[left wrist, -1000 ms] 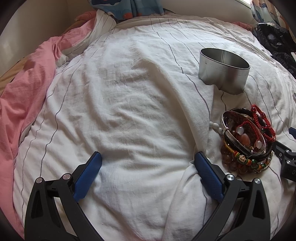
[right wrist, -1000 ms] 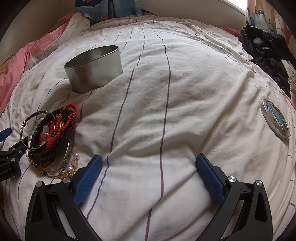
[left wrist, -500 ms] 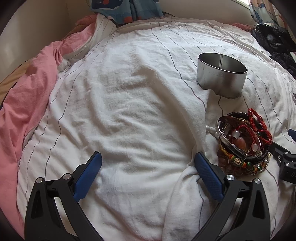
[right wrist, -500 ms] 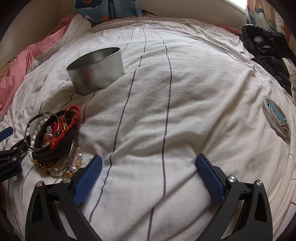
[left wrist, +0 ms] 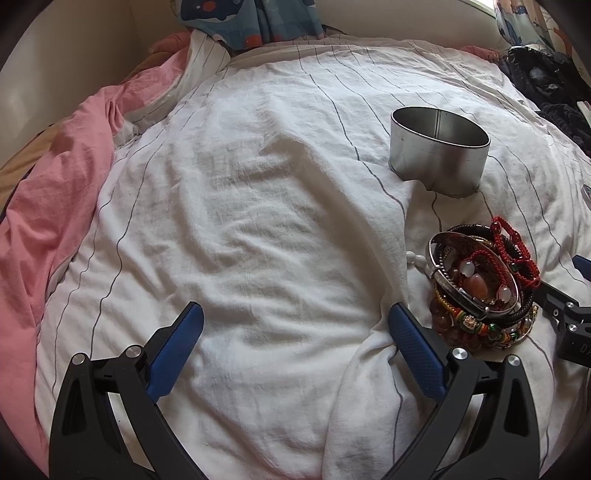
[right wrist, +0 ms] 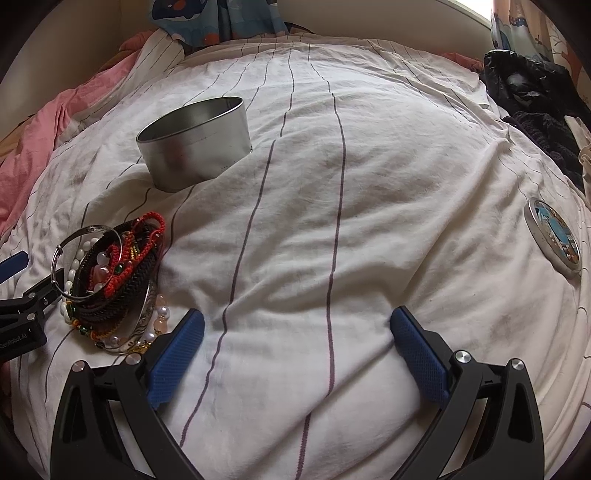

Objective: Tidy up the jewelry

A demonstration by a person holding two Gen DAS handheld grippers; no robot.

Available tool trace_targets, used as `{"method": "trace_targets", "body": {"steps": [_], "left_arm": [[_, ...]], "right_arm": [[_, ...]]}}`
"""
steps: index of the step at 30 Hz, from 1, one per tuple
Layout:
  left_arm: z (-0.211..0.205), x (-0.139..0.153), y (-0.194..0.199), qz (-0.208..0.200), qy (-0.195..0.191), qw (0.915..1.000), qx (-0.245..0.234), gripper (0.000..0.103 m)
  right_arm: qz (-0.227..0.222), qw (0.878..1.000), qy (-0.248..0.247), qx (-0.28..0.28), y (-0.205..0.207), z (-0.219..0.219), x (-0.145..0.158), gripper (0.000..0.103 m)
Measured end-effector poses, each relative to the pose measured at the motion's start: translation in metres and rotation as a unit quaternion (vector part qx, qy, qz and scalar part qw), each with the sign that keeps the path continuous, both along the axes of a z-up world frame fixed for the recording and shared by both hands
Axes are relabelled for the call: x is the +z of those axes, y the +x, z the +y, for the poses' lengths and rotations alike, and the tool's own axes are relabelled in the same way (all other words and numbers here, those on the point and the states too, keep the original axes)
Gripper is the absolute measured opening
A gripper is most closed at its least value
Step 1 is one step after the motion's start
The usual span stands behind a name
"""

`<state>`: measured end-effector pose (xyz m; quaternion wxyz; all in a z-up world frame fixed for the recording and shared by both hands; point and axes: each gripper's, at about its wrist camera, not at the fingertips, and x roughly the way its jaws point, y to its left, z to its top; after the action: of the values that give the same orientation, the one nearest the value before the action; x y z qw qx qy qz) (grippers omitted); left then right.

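A heap of bracelets [left wrist: 484, 288], red cord, beads, black braid and silver bangles, lies on the white striped bedsheet [left wrist: 258, 240]. It also shows in the right wrist view [right wrist: 114, 277]. An open round metal tin [left wrist: 437, 147] stands beyond it, seen too in the right wrist view [right wrist: 195, 144]. My left gripper [left wrist: 295, 317] is open and empty, just left of the heap. My right gripper [right wrist: 297, 321] is open and empty, just right of the heap. The tin's lid [right wrist: 554, 236] lies far right.
A pink blanket [left wrist: 48, 206] lies along the left side. Dark clothes [right wrist: 532, 96] are piled at the back right. A blue patterned cloth [left wrist: 251, 18] hangs at the head of the bed. The sheet is soft and wrinkled.
Both grippers have pulled back and tilted slightly; the tin and the bracelet heap sit lower and nearer in both views. Both grippers stay open.
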<state>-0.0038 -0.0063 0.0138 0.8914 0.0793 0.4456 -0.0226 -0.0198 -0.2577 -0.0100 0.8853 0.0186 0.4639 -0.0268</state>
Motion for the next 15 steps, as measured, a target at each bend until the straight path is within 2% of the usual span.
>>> {"method": "trace_targets", "body": {"steps": [5, 15], "left_arm": [[0.001, 0.012, -0.005, -0.020, -0.024, 0.9995, -0.006, 0.097], [-0.010, -0.002, 0.000, 0.002, -0.018, 0.9997, -0.017, 0.097]], "right_arm": [[-0.002, 1.000, 0.002, 0.003, 0.001, 0.001, 0.001, 0.097], [-0.003, 1.000, -0.031, 0.002, 0.001, 0.009, -0.005, 0.097]]}}
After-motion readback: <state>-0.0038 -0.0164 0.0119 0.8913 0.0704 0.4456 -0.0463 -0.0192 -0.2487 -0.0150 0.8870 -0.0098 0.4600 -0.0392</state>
